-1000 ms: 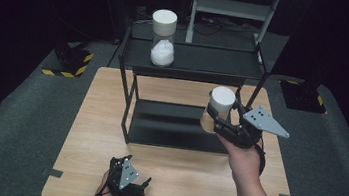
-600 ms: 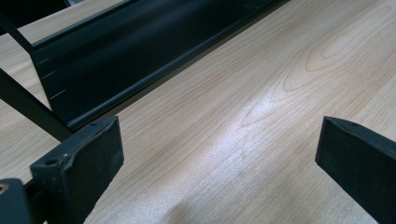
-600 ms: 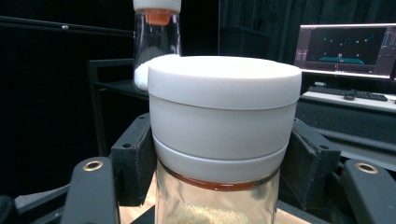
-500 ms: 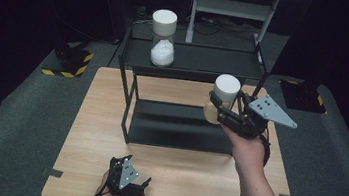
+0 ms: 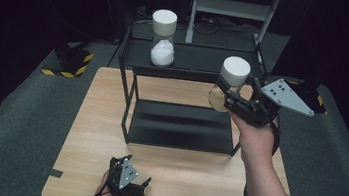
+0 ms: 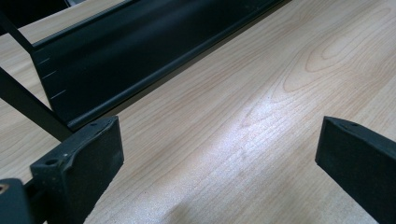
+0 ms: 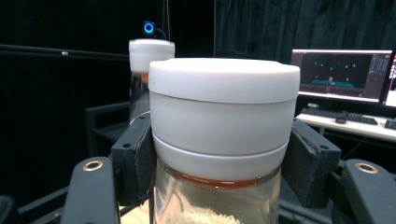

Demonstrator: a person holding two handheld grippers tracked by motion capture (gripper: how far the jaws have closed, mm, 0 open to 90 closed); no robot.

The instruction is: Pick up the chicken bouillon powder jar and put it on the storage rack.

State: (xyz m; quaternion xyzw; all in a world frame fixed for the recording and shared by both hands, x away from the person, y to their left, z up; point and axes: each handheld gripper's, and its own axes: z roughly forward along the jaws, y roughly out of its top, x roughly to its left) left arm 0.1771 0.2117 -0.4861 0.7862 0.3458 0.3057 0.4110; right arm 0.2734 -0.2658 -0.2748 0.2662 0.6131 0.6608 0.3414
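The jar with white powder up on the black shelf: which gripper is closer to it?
The right. The right gripper, clamped on a second white-lidded jar, hangs just right of the shelved jar. The left gripper rests open at the table's near edge.

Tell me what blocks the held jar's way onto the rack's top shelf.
Nothing visible does. The right gripper holds the jar by the top shelf; the other jar stands at the shelf's left part, apart.

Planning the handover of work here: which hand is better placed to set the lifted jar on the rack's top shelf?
Right. The right claw is shut on the lifted jar beside the top shelf; the left claw rests open, low at the table's near edge.
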